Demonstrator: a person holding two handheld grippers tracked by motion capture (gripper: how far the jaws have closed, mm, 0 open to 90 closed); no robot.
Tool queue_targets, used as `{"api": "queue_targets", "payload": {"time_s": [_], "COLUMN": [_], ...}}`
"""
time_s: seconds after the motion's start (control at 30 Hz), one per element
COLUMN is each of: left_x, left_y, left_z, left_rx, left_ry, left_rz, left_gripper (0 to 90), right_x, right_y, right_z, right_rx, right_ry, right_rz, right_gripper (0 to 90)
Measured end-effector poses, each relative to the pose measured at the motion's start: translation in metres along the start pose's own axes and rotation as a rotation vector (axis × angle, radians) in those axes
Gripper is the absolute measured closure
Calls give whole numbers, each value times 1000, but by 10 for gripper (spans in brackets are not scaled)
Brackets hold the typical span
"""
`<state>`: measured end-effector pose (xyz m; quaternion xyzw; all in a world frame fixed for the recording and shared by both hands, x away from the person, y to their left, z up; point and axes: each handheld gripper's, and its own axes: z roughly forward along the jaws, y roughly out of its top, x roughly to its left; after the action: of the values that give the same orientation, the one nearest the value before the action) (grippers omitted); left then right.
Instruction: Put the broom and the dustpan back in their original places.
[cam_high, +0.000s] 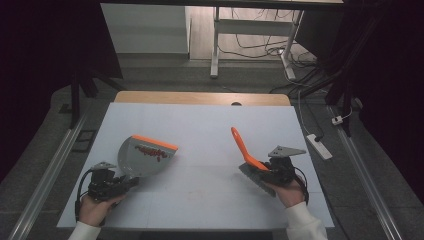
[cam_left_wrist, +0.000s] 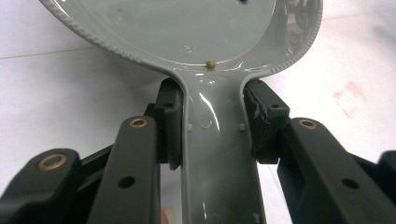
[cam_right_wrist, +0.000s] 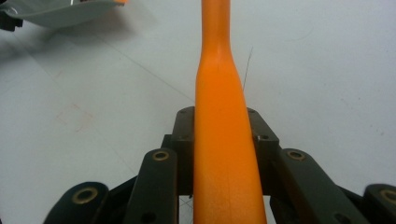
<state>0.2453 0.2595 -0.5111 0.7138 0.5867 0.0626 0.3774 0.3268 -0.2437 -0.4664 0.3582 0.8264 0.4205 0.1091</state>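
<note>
The grey dustpan (cam_high: 145, 156) is sitting between your left gripper's (cam_high: 125, 183) fingers (cam_left_wrist: 169, 123), which are clamping its handle. Your right gripper (cam_high: 270, 175) is pinching the orange-handled brush (cam_high: 247, 152), its handle rising beyond the fingers (cam_right_wrist: 184, 140) over the white table (cam_high: 200, 130).

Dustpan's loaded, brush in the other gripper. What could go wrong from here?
1. The grey plastic dustpan with orange lip holds small red bits near its lip; tipping it forward could spill them.
2. The left hand-held gripper clamps only the narrow, glossy handle, so the pan might twist.
3. The orange-handled brush juts up from the right hand-held gripper and could swing.
</note>
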Motion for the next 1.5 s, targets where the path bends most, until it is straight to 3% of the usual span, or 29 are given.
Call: {"api": "queue_targets", "payload": {"time_s": [0.27,0.63,0.73,0.97,1.17,1.37,1.5], "left_x": [1,-4,-5,-6,-6,-7,-9], "left_y": [-3,-5,-6,-7,-8,-11,-10], "left_z": [5,15,18,22,20,9,3], "left_rx": [-3,14,27,48,50,38,20], "left_ry": [67,110,115,104,82,76,100], "left_rz": [-70,-155,-162,-157,-121,-68,-28], "left_gripper": [615,614,613,595,447,314,276], "right_x": [-1,-1,-2,-12,-27,-37,-42], "right_y": [-6,-12,-13,-18,-23,-26,-28], "right_z": [1,1,3,9,9,8,12], "right_rx": [22,44,53,75,63,77,103], "right_ry": [8,17,20,0,-10,-63,-98], "right_rz": [6,9,14,47,75,75,83], "right_gripper": [698,697,698,697,685,592,510]}}
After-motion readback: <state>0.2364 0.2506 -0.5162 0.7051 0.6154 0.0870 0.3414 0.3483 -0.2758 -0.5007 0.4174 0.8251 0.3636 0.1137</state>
